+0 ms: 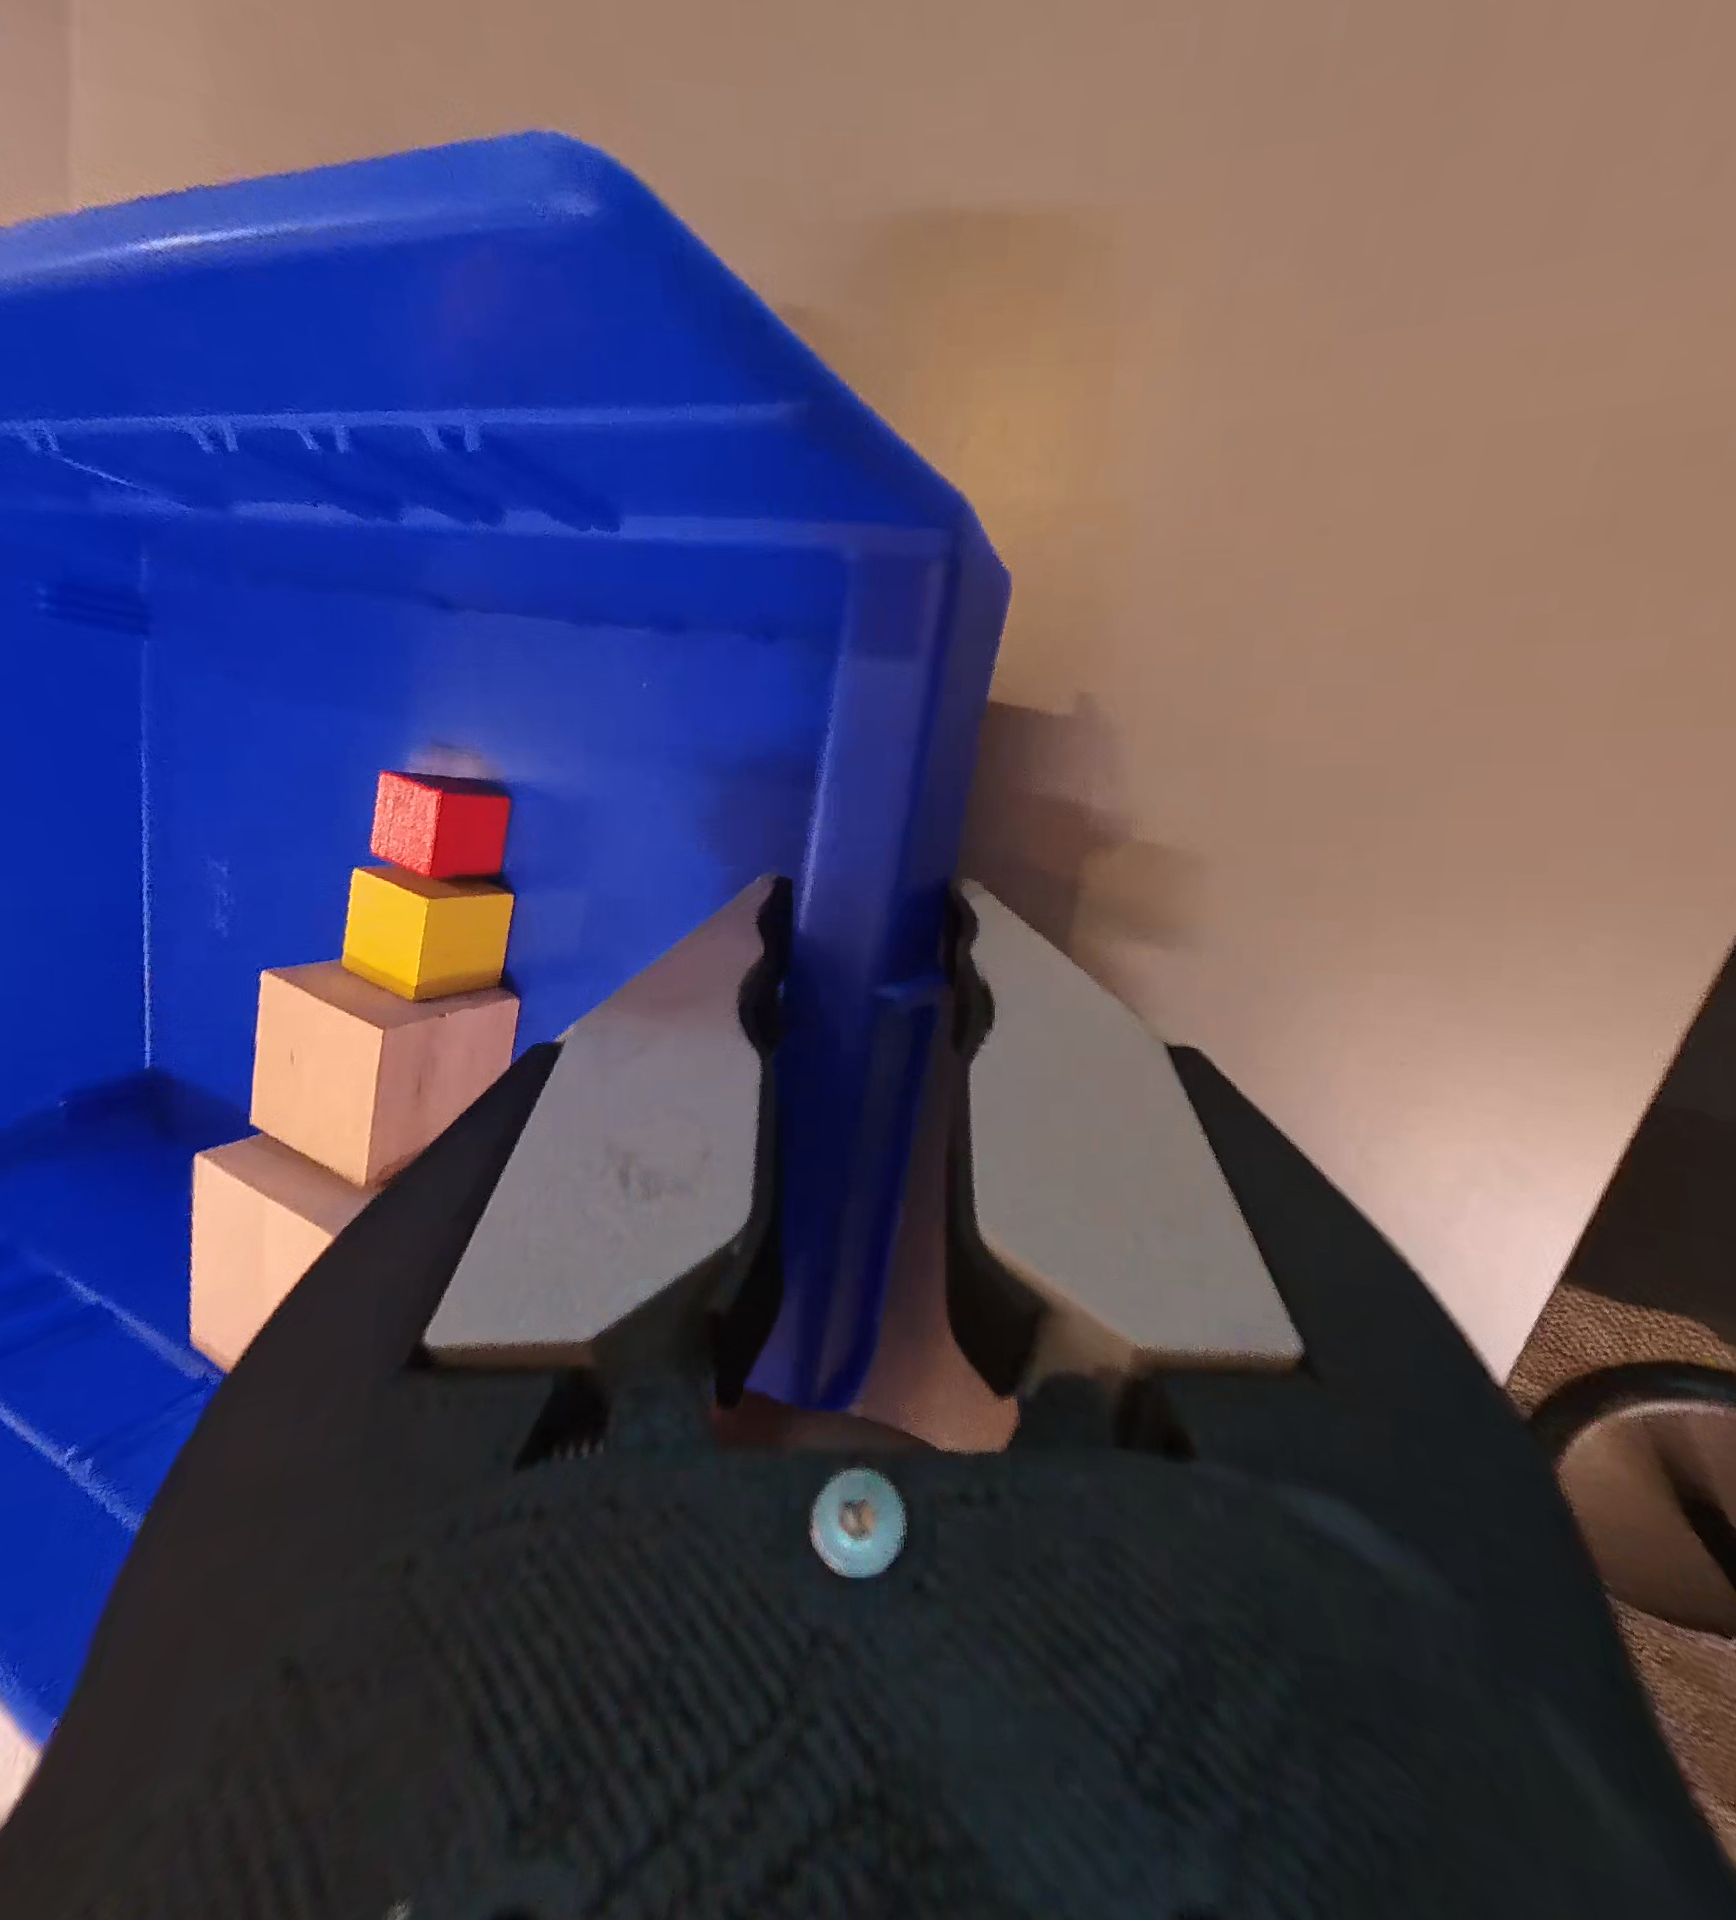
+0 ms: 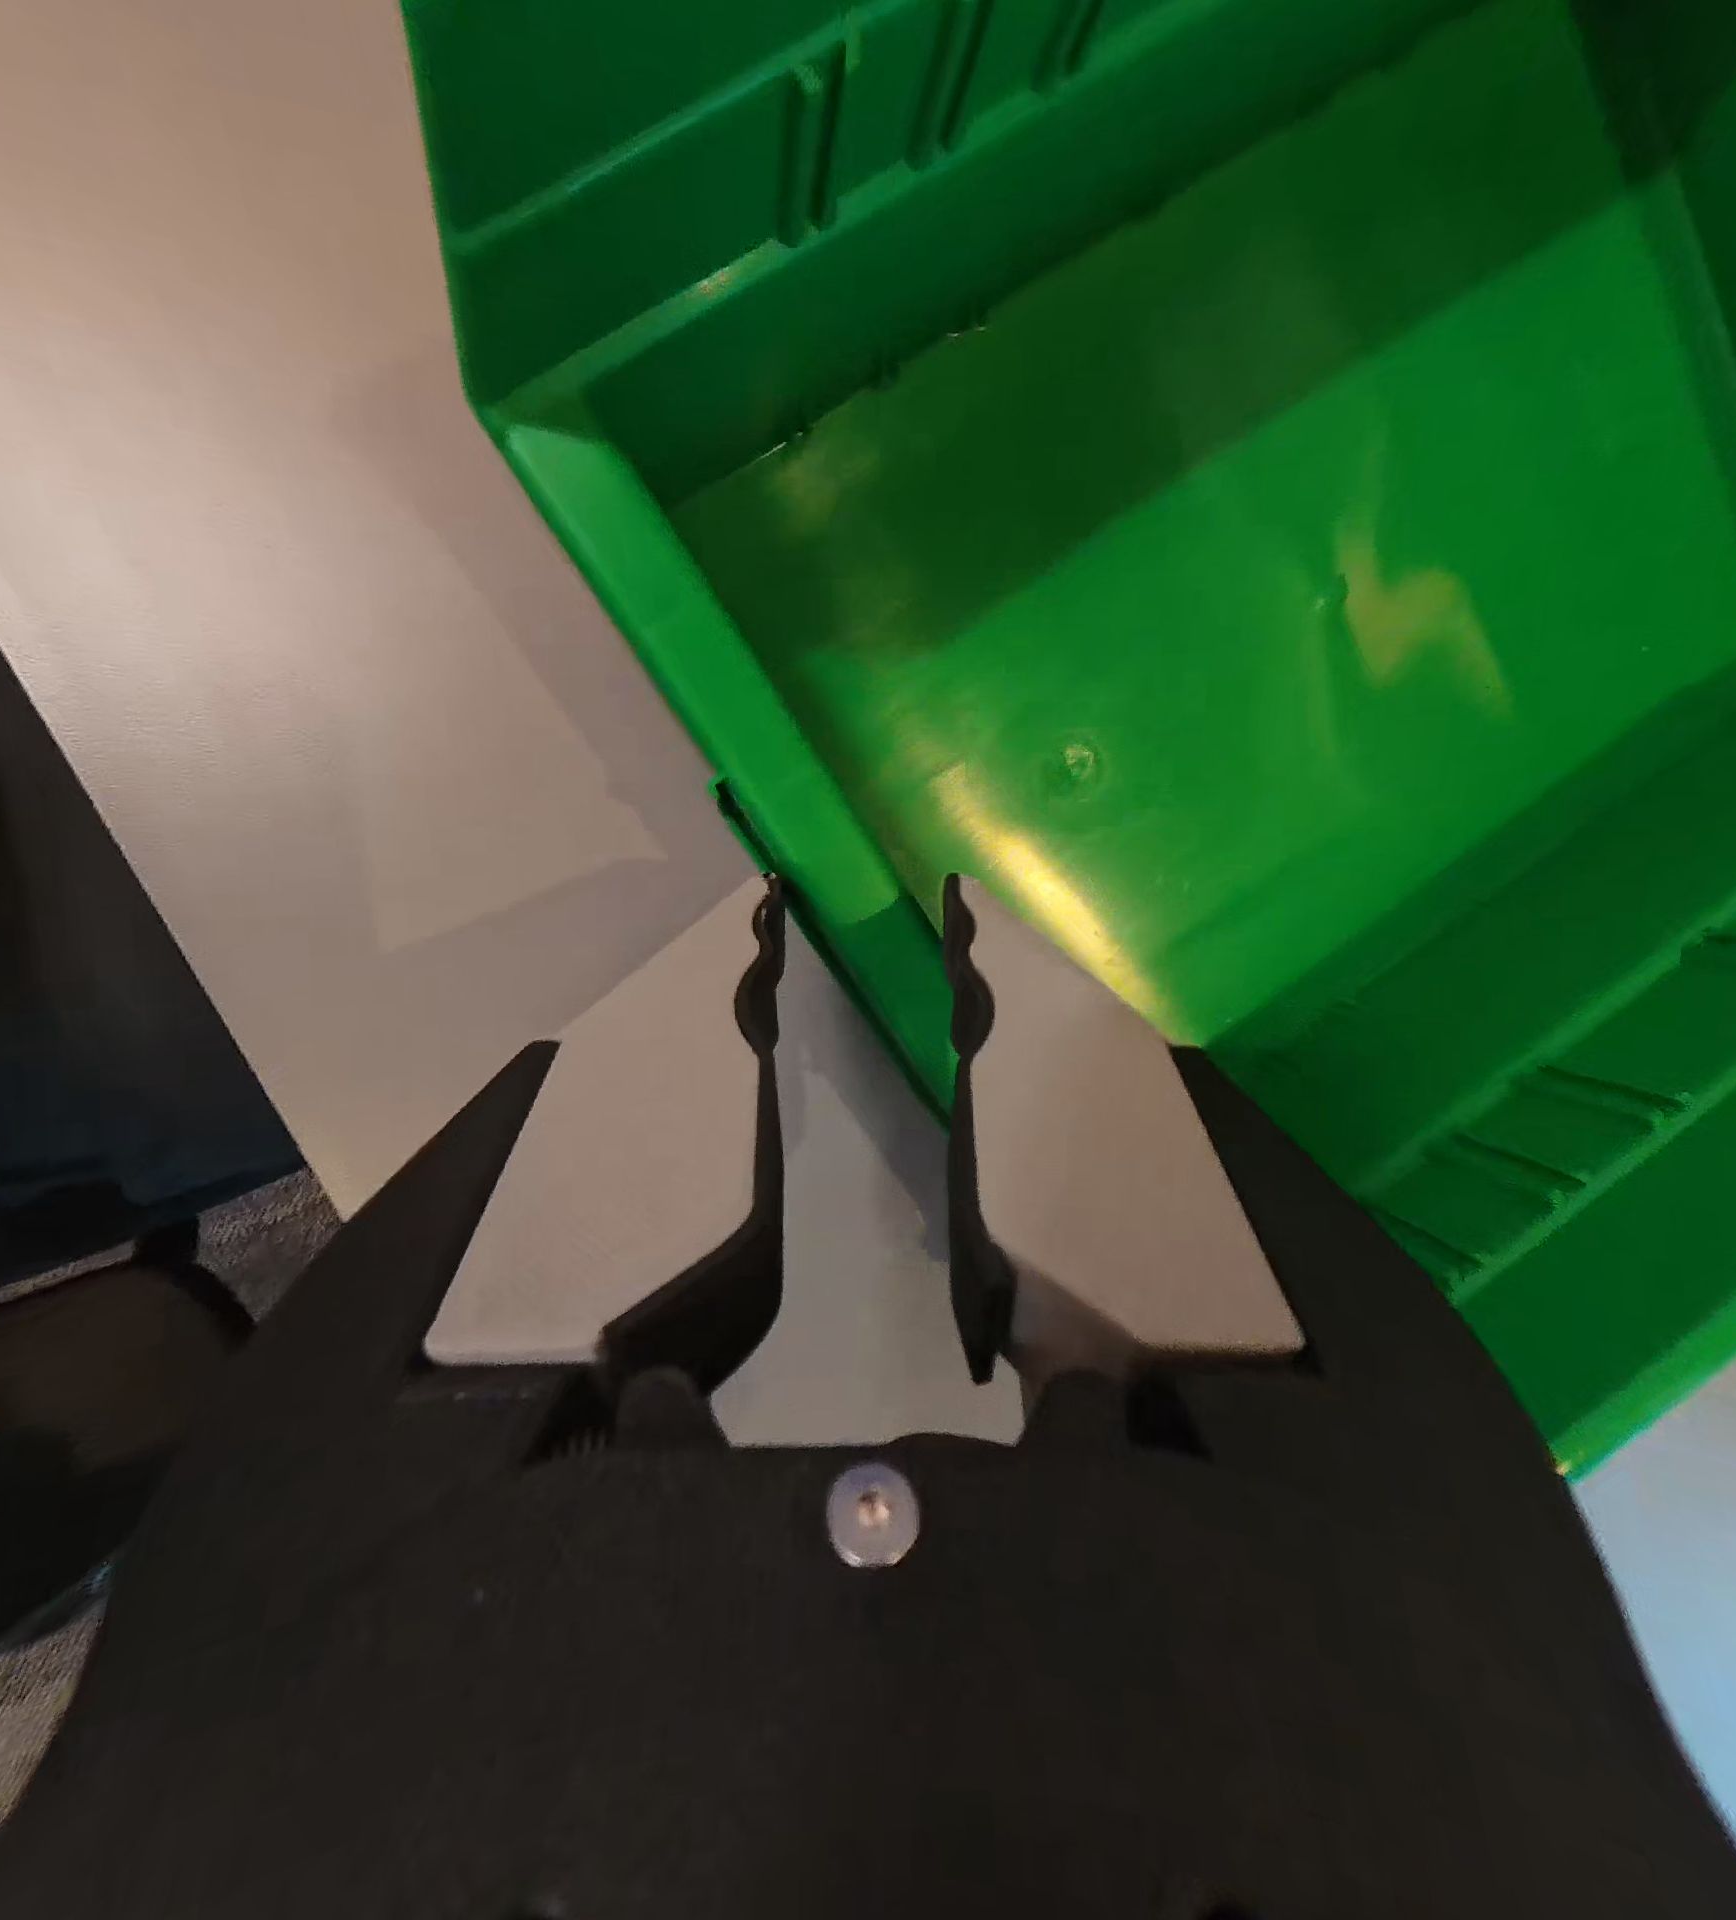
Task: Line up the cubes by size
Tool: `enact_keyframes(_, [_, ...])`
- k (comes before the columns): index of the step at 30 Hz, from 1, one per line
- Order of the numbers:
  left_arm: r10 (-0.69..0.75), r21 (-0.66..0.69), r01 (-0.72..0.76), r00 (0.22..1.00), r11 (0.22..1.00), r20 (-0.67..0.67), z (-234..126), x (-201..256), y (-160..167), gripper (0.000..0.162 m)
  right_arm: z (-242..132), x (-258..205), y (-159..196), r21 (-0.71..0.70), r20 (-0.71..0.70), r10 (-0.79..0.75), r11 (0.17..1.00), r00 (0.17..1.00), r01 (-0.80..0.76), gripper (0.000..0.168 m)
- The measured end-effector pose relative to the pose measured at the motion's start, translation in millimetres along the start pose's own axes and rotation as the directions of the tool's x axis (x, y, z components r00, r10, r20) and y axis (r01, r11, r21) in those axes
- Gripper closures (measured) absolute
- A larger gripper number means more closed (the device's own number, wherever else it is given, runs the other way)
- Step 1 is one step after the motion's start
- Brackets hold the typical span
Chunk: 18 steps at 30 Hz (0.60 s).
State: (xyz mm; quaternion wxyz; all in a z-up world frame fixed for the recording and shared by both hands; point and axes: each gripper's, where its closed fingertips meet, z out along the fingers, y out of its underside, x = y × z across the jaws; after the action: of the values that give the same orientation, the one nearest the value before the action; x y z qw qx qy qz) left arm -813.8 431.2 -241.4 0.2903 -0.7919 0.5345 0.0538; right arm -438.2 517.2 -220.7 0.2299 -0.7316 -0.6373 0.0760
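Left tongs (image 1: 862, 935) clamped on blue bin (image 1: 376, 582) side wall; four cubes already run big to small inside: two wooden (image 1: 365, 1070), yellow (image 1: 424, 928), red (image 1: 440, 823). Right tongs (image 2: 859, 935) straddle green bin (image 2: 1207, 675) rim, part-open, grip unclear. Keep blue bin level so the row holds

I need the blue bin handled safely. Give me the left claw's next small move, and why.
Probably level the blue bin back down onto the table gently. The left claw grips the bin's wall, the bin looks tilted, and four cubes, red, yellow and two wooden ones already sit in a size-ordered row inside, so a jolt could scatter them.
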Motion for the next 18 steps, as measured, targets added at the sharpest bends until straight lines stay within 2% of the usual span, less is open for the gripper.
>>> enact_keyframes(5, [0.084,0.147,-0.069,0.991,0.987,-0.1,-10.6,0.6,17.6,0.136,8.2,0.4,-17.5,0.051,-0.066,-0.037,0.998,0.997,0.04,0.141])
enact_keyframes(12, [0.124,0.059,-0.12,0.989,0.991,-0.085,-10.2,-12.7,34.9,0.135,13.5,5.8,-26.1,0.037,-0.05,-0.036,0.999,0.998,0.038,0.142])
enact_keyframes(18, [0.092,0.109,-0.084,0.993,0.991,-0.079,-5.7,-22.3,32.0,0.135,15.3,10.0,-29.3,0.05,-0.067,-0.027,0.998,0.997,0.031,0.142])
